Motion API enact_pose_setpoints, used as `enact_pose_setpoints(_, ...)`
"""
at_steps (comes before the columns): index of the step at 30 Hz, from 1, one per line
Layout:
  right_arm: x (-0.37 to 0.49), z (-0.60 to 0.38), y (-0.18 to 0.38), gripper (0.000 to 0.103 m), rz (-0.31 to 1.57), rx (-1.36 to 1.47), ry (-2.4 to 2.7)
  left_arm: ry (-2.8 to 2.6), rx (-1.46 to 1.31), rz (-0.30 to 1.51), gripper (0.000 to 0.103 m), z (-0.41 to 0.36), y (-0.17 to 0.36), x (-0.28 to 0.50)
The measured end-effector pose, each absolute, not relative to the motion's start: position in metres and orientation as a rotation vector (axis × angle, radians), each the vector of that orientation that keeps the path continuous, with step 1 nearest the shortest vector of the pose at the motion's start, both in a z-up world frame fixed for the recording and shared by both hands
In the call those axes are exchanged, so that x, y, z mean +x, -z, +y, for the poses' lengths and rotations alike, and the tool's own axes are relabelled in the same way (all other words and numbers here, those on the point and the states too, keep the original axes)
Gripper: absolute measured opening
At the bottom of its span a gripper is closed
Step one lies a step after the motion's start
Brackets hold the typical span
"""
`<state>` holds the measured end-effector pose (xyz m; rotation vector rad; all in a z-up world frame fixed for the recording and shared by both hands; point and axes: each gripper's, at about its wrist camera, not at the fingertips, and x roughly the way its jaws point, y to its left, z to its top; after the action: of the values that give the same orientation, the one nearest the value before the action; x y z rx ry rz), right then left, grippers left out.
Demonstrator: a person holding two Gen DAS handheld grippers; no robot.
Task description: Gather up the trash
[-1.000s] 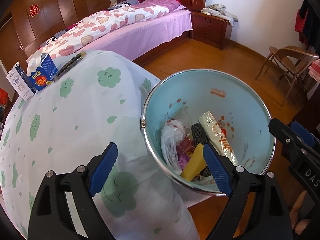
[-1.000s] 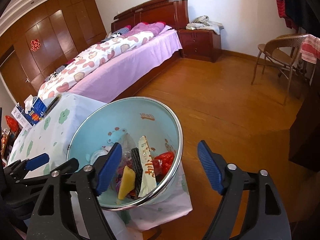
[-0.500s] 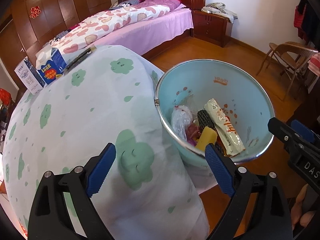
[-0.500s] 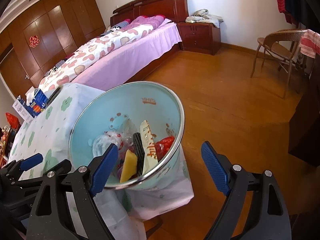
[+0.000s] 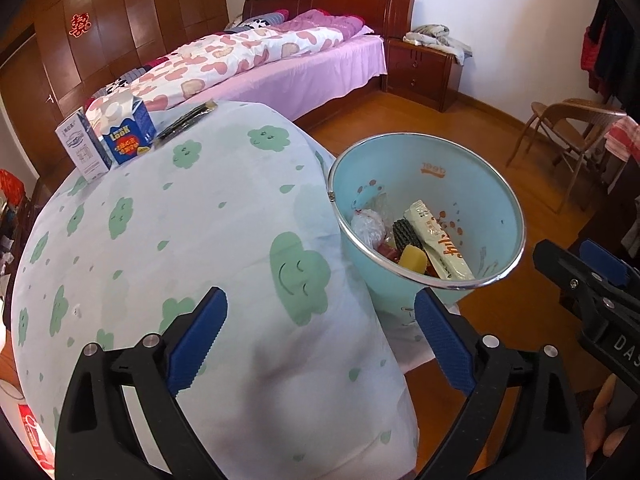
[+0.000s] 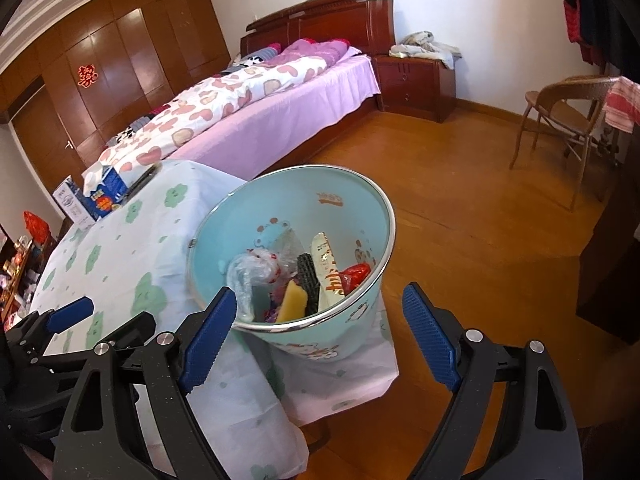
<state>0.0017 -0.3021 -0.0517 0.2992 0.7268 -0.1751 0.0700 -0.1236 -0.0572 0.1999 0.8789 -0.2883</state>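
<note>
A light blue bin point(image 5: 472, 184) point(image 6: 352, 216) stands at the table's right corner, holding wrappers, a clear bag, a yellow piece and a long beige snack pack point(image 5: 438, 240). My left gripper point(image 5: 320, 334) hovers over the cloud-patterned tablecloth point(image 5: 160, 220), near side of the bin; its jaws are opening and nothing lies between them. My right gripper point(image 6: 320, 332) hangs in front of the bin, open and empty. Far back on the table stand a blue-and-white carton point(image 5: 126, 128), a grey-white carton point(image 5: 82, 146) and a dark flat wrapper point(image 5: 186, 124).
Behind the table is a bed point(image 5: 280, 60) with a pink sheet and heart quilt, and a wooden nightstand point(image 5: 424, 68). A wooden chair point(image 6: 568, 116) stands at the right on the wood floor. Dark wardrobes line the left wall.
Both grippers have drawn back from the bin, which now sits farther off and smaller in both views. More of the table and the cartons shows in the left wrist view.
</note>
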Motion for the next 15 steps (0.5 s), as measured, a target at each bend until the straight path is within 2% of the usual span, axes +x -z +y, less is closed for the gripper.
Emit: enact_pose_setpoints(15,-0.037,-0.278,0.015,0.084,0.607,0.282,0.174,0.284,0.195,0.692,0.097,-0.108,0.01,0.028)
